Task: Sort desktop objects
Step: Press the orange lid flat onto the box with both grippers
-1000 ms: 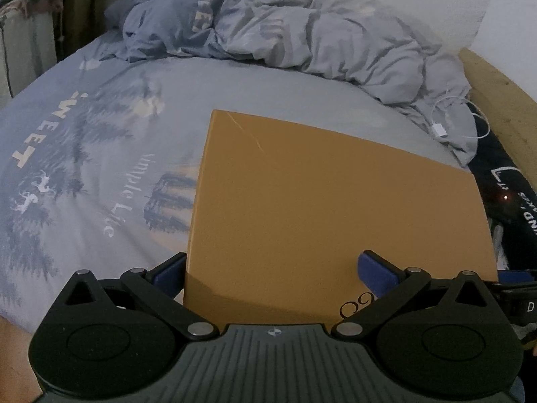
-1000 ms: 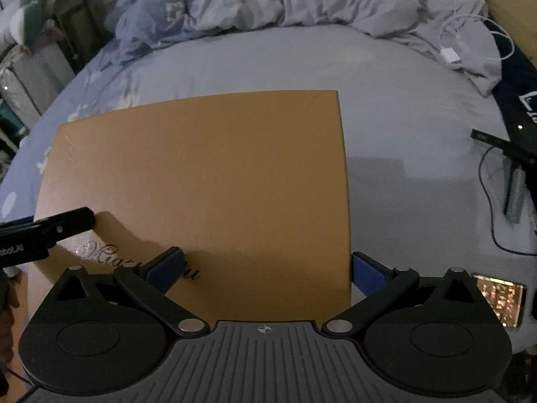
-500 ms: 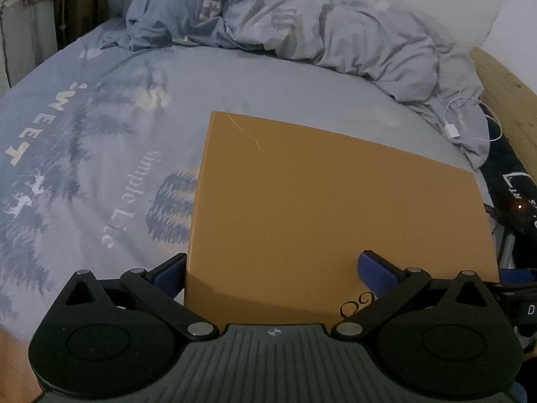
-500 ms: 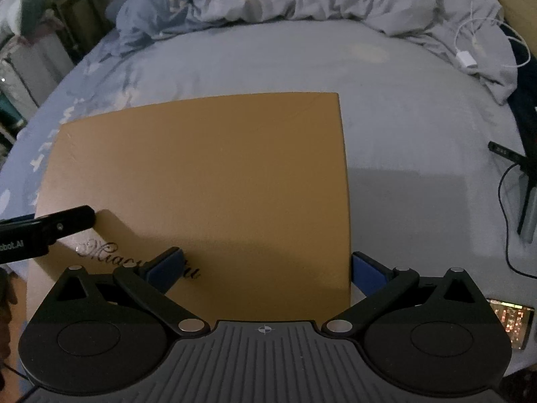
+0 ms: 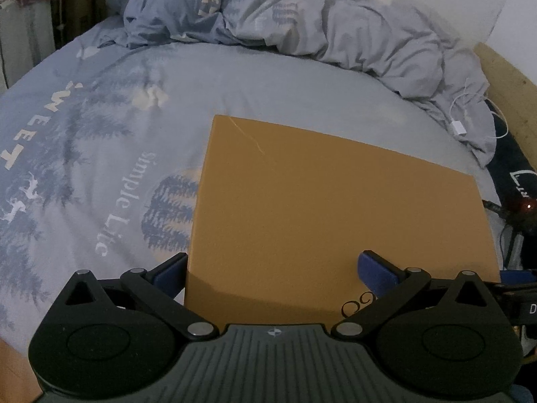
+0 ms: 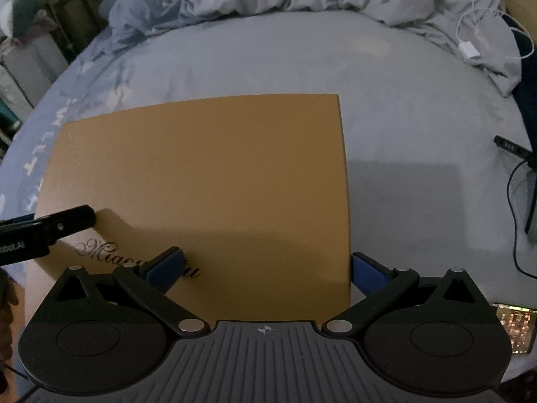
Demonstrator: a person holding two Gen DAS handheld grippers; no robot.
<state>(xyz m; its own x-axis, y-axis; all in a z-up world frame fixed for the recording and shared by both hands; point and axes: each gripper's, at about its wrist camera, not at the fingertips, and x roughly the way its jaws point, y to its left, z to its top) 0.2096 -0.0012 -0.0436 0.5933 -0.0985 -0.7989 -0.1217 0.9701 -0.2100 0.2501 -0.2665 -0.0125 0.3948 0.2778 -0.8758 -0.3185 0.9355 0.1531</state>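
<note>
one orange cardboard box (image 5: 335,221) (image 6: 208,184) on bed (image 5: 100,154); left tongs (image 5: 275,270) and right tongs (image 6: 265,267), two total, both spread wide, released.

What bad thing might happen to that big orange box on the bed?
Both hand-held grippers, left and right, are open at the box's near corners, so it may slip if lifted unevenly. The bed is soft, so the box could tilt or wobble. A black cable lies to the right and might snag if the box slides that way.
</note>
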